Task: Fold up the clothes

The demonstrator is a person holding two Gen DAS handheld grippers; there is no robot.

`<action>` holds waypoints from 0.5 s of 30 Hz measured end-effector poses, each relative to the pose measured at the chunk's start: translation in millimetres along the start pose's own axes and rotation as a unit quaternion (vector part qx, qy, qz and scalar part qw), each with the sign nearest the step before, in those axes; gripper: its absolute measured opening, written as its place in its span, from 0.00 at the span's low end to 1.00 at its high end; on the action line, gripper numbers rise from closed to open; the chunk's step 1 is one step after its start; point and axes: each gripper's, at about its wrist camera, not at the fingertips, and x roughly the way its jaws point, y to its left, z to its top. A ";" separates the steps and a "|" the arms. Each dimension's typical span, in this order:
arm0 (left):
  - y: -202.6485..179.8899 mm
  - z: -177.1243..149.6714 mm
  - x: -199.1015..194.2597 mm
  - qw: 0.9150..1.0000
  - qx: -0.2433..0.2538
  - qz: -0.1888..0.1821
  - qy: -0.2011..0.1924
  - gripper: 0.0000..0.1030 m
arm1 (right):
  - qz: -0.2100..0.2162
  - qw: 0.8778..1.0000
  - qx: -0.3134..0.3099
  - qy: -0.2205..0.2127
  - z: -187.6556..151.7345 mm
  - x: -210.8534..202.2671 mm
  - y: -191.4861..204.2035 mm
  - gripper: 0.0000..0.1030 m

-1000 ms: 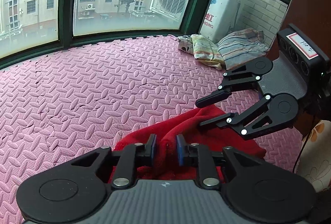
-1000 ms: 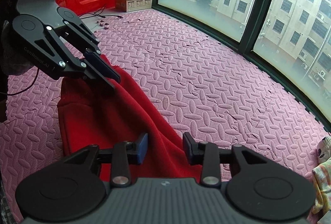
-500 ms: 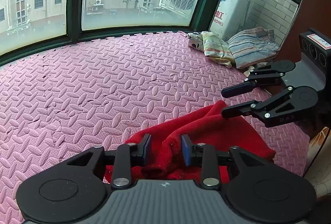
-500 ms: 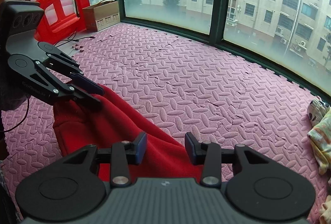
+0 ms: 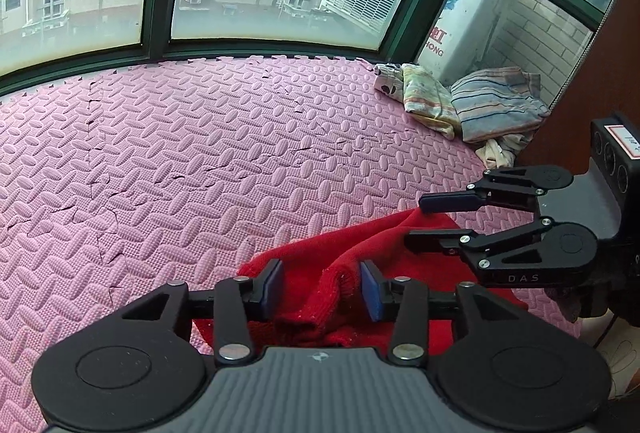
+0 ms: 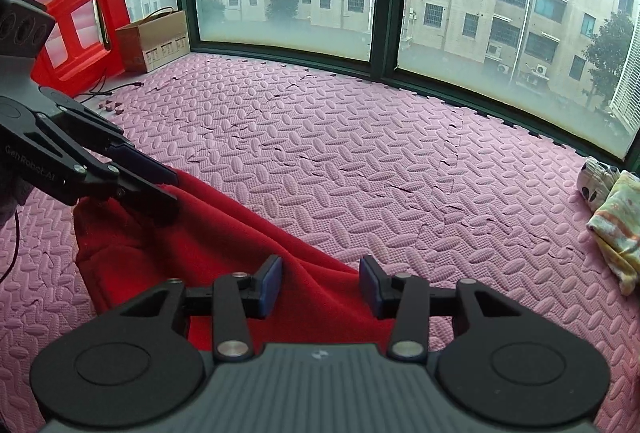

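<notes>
A red knit garment (image 5: 320,285) lies bunched on the pink foam mat (image 5: 180,161). My left gripper (image 5: 322,287) is open, its blue pads on either side of a raised fold of the garment. My right gripper (image 6: 320,287) is open over the garment's long edge (image 6: 224,233). In the left wrist view the right gripper (image 5: 416,225) sits at the right, jaws apart at the garment's far corner. In the right wrist view the left gripper (image 6: 168,189) sits at the left, above the garment's other end.
A pile of striped and patterned clothes (image 5: 472,105) lies in the far corner by the window, also at the right edge of the right wrist view (image 6: 616,229). A red plastic frame (image 6: 88,25) and a cardboard box (image 6: 156,41) stand by the windows. A cable (image 6: 96,93) runs on the mat.
My left gripper has opened and let go of the red fold. My right gripper has opened wider. The garment has sunk lower onto the mat.
</notes>
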 end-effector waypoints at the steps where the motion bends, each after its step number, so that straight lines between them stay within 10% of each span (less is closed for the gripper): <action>1: 0.0 -0.1 -1.5 1.000 -0.001 0.000 -0.002 0.45 | 0.000 1.000 0.002 -0.003 1.4 -0.4 2.5 0.42; 15: -2.9 -3.4 -10.2 1.000 -0.011 0.005 -0.010 0.50 | 0.063 0.995 -0.076 -0.026 -1.4 -18.8 86.3 0.42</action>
